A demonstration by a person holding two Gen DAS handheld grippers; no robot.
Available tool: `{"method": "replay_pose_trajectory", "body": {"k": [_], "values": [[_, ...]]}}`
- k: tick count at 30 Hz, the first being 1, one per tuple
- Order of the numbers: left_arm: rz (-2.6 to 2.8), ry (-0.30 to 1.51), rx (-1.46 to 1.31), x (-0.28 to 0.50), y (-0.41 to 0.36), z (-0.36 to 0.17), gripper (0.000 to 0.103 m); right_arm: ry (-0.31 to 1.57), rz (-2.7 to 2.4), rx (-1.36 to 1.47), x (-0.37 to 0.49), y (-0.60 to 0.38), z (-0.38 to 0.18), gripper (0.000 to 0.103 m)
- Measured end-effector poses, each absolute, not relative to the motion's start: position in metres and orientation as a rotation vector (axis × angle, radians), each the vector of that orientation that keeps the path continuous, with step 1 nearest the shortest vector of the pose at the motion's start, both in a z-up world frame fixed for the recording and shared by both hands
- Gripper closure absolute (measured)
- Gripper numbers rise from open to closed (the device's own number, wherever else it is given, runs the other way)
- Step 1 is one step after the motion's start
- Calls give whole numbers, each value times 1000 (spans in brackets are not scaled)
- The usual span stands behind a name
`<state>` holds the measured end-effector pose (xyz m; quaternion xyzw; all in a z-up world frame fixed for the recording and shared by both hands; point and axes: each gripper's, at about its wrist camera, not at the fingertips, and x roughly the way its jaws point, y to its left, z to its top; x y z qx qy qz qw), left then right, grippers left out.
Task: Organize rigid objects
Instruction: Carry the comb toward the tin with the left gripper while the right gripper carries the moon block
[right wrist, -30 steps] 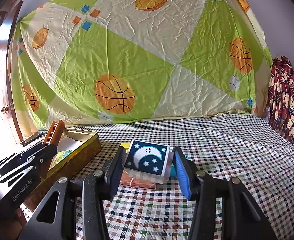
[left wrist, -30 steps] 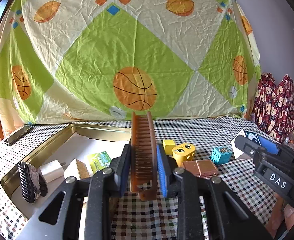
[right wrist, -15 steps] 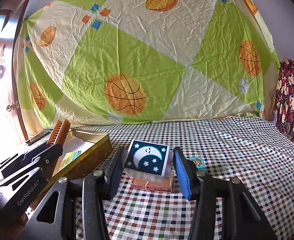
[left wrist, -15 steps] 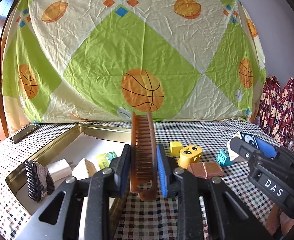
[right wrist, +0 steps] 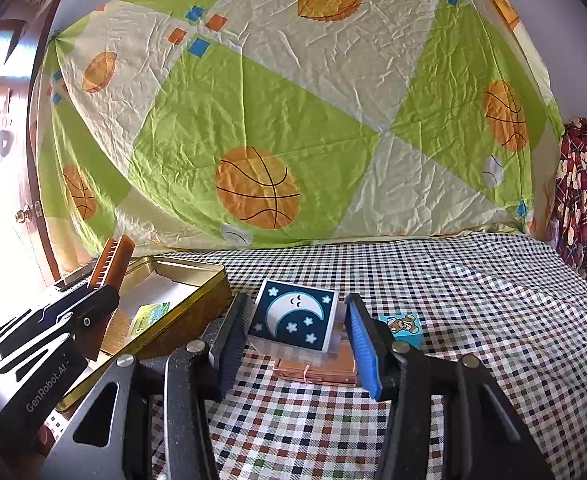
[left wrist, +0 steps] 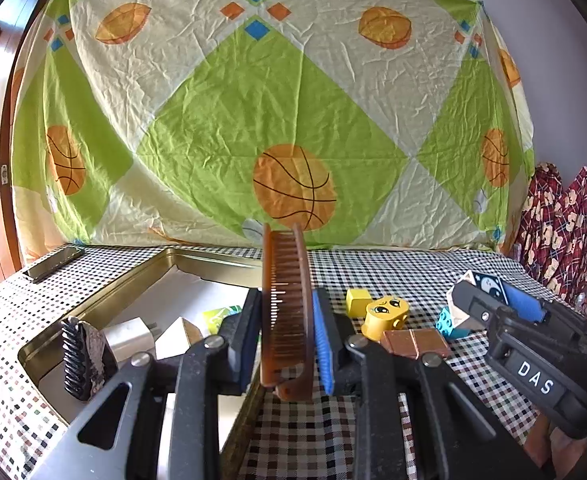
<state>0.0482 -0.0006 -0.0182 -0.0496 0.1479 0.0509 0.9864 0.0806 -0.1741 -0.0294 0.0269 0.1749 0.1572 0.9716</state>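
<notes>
A: Left wrist view?

B: Left gripper [left wrist: 287,336] pinched a translucent brown plastic comb [left wrist: 286,308], upright, over the near rim of the shallow gold metal tray [left wrist: 105,294]. In the tray: black toothed hair clip [left wrist: 80,354], white charger block [left wrist: 127,338], green printed card [left wrist: 217,314]. On the checkered tablecloth [left wrist: 393,272] to the right: yellow cube [left wrist: 358,302], yellow face block [left wrist: 385,316], copper-coloured flat case [left wrist: 415,342].

A: Right wrist view?

B: Right gripper [right wrist: 293,338] closed on a clear box with a navy moon-and-stars lid [right wrist: 293,316], both pads touching its sides. Box sat above the copper case [right wrist: 313,372]; touching or not, couldn't tell. Small blue bear-print cube [right wrist: 403,326] just right.
</notes>
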Motion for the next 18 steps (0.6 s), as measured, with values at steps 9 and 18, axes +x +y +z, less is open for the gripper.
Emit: {"method": "replay_pose_trajectory", "body": {"k": [9,18], "values": [[110,275,-104,41,5,-17,80,343,338,37,80,-160,-29,52],[127,260,-109,34,18,-16,80,339,357,34,79,-149,-29,52]]}}
